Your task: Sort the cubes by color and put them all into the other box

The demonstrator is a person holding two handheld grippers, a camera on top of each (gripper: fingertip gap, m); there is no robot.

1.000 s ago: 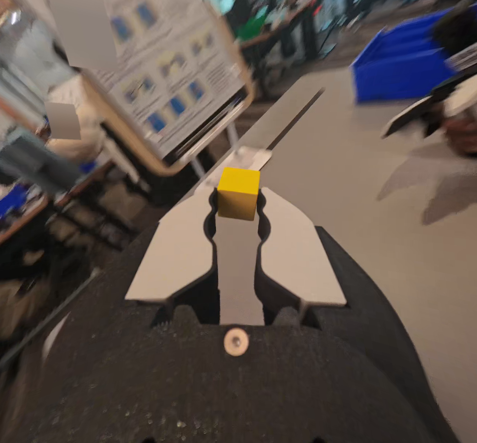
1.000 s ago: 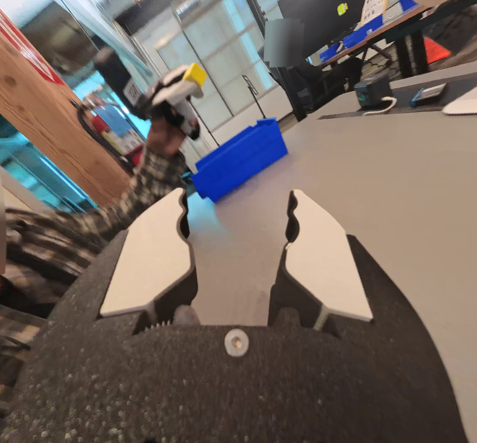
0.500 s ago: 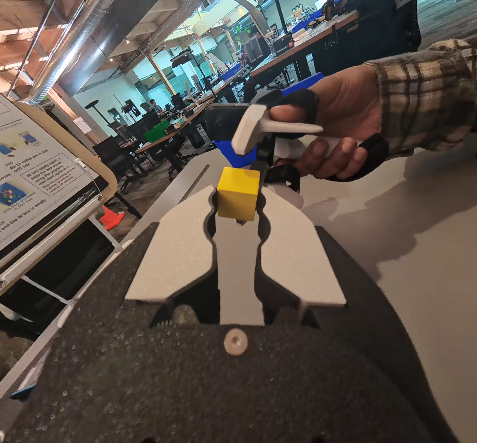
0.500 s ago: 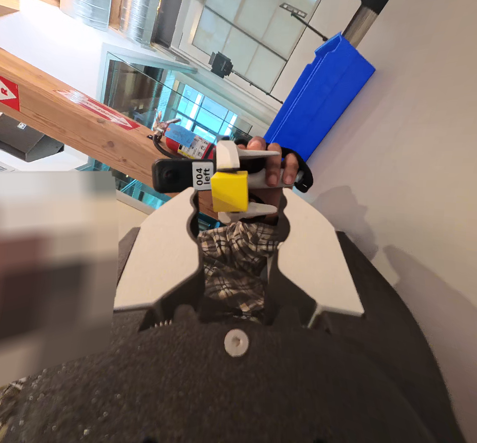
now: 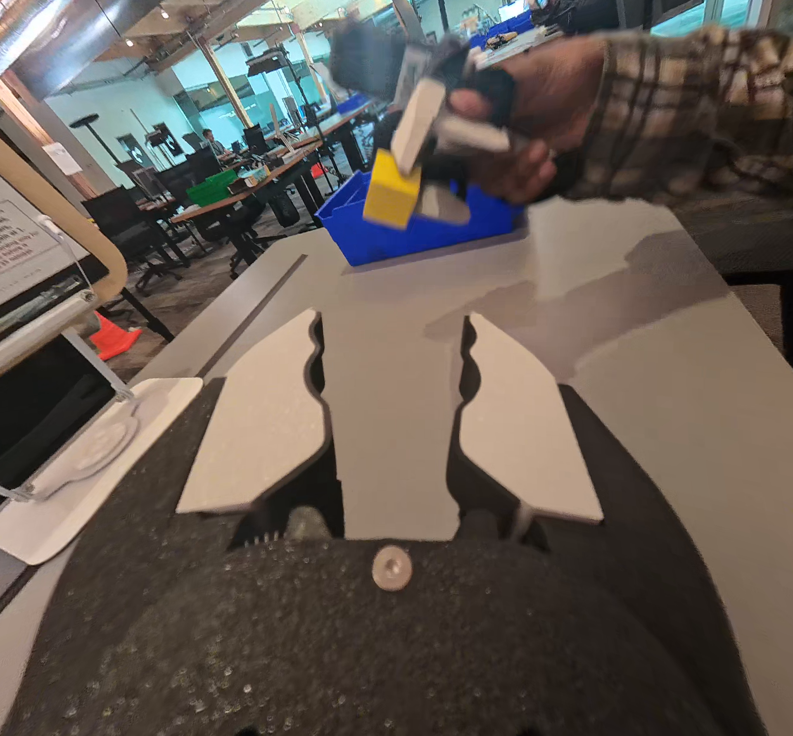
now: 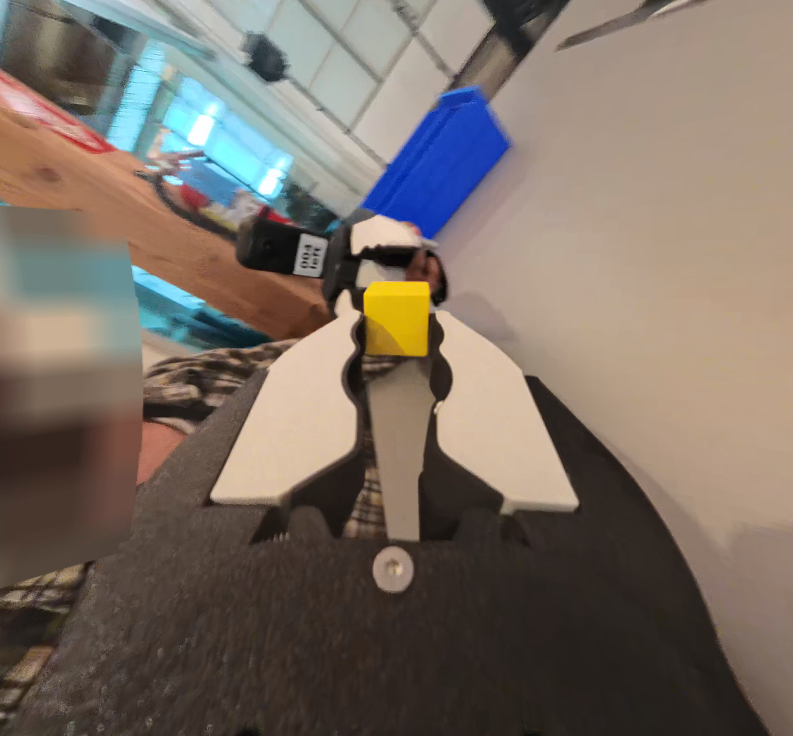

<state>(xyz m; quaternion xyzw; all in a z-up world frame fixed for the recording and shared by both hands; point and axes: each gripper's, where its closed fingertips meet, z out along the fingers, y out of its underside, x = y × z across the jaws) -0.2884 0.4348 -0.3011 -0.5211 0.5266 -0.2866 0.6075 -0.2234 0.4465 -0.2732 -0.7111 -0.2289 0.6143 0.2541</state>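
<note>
Right tongs [image 6: 395, 322] clamped on small yellow wooden cube [image 6: 395, 317]; left tongs [image 5: 392, 325] apart over grey counter [image 5: 600, 350]; only left view shows blue plastic bin's [image 5: 386, 243] open top.

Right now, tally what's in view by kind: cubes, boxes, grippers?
Yellow cube: 1, held in the right gripper
Blue box: 1 per view, on the grey table; I cannot tell whether both views show the same box
Grippers: 2, the right gripper shut on the cube, the left gripper open and empty
Total: 4
</note>
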